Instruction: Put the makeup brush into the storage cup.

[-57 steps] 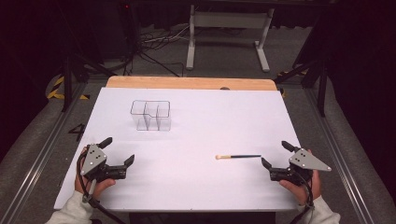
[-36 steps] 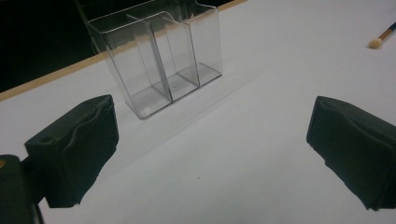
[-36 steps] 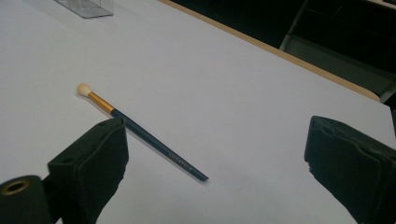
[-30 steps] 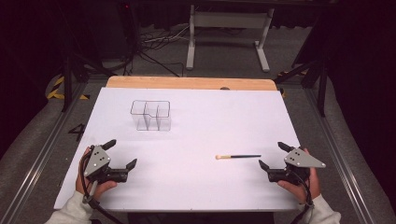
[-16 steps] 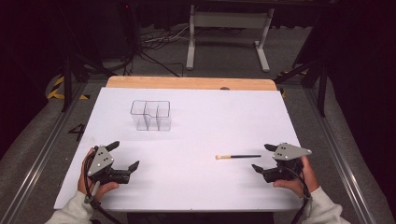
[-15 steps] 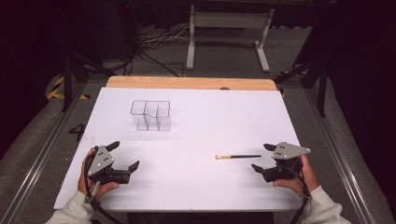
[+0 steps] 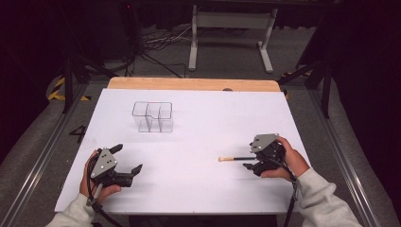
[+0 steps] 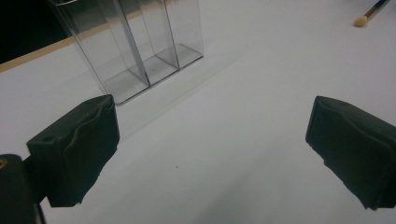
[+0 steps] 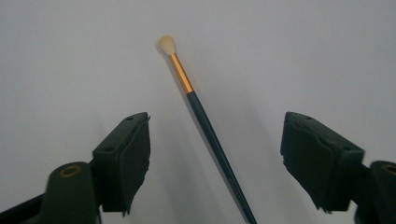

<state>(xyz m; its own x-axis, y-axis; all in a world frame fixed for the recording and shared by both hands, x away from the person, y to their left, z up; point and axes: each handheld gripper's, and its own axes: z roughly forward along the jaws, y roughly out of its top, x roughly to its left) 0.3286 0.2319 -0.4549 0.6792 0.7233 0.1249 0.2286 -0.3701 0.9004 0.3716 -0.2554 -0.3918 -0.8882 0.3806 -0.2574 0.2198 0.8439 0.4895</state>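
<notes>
While the paintbrush [image 7: 232, 159] lies flat on the white table [image 7: 198, 189], both grippers sit spread apart and empty.

Seen from the right gripper view, the right gripper [image 9: 215, 163] has its jaws wide on either side of the brush's dark handle, touching neither side, with the gold ferrule and pale tip pointing away; the high view has that gripper [image 7: 253, 164] at the handle end, covering part of it. From the left gripper view, the left gripper [image 8: 210, 154] holds nothing and faces the clear divided organizer [image 8: 135, 46], whose top is cut off, with the brush tip [image 8: 360, 21] at the far corner. From above, the left gripper [image 7: 126, 163] is well apart from the organizer [image 7: 152, 117] near the table's back left. A wooden edge [image 7: 189, 83] borders the far side. Beyond it are grey floor, cables and a metal stand [image 7: 229, 28], fading into darkness.
</notes>
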